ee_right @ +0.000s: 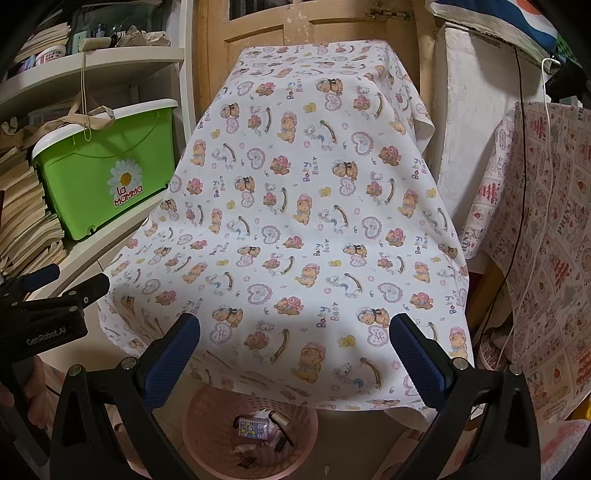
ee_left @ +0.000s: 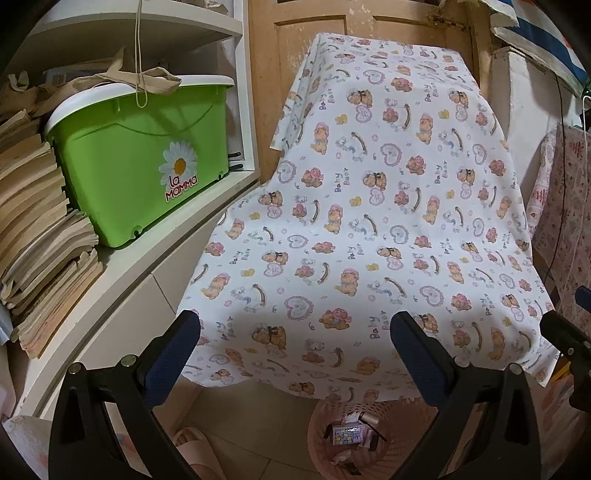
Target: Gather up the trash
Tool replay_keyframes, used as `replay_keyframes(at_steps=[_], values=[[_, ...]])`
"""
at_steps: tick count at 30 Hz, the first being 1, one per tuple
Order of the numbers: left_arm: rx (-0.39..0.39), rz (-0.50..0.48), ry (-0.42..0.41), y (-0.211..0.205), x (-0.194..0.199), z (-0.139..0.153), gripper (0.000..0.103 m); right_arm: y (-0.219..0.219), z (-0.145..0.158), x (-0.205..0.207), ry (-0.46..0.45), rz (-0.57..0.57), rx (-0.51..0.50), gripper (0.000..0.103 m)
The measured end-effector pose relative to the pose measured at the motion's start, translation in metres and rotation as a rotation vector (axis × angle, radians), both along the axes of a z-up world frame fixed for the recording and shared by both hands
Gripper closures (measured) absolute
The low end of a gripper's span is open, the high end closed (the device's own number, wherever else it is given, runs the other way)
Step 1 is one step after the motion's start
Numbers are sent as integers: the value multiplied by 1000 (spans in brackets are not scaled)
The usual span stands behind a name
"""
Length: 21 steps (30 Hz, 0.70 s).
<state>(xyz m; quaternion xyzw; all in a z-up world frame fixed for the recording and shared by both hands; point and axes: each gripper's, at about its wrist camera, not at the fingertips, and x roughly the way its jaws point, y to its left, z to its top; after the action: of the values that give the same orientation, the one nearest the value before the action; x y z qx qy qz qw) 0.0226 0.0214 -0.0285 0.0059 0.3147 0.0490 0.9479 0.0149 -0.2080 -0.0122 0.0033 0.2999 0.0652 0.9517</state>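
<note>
A pink mesh waste basket [ee_left: 373,413] [ee_right: 221,413] stands on the floor under the near edge of a table draped in a bear-print cloth [ee_left: 369,221] [ee_right: 314,221]. Inside it lie a small patterned box [ee_left: 349,434] [ee_right: 253,427] and several dark scraps. My left gripper [ee_left: 295,332] is open, with nothing between its blue pads, held above the cloth's near edge. My right gripper [ee_right: 295,332] is open too and holds nothing. The left gripper [ee_right: 62,295] also shows at the left of the right wrist view, and the right gripper [ee_left: 569,332] at the right edge of the left wrist view.
A white shelf unit [ee_left: 207,206] stands at the left, bearing a green bin [ee_left: 140,155] [ee_right: 107,173] and stacked paper [ee_left: 33,221]. A wooden door [ee_left: 362,26] is behind the table. At the right hangs a printed cloth [ee_right: 546,240] with cables. A pink slipper [ee_left: 195,450] lies on the floor.
</note>
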Motion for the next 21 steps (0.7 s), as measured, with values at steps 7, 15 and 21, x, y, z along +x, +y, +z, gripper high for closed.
replay_keyframes(at_steps=[7,15,21], values=[[0,0,0,-1,-1,1,1,0,0,1,0,2,-1,0],[11,0,2,0,1,-2,1,-2,-2,-1,1,8,-2,0],[21,1,2,-1,2,-2,1,-2,-3,-1,3,9,-2,0]])
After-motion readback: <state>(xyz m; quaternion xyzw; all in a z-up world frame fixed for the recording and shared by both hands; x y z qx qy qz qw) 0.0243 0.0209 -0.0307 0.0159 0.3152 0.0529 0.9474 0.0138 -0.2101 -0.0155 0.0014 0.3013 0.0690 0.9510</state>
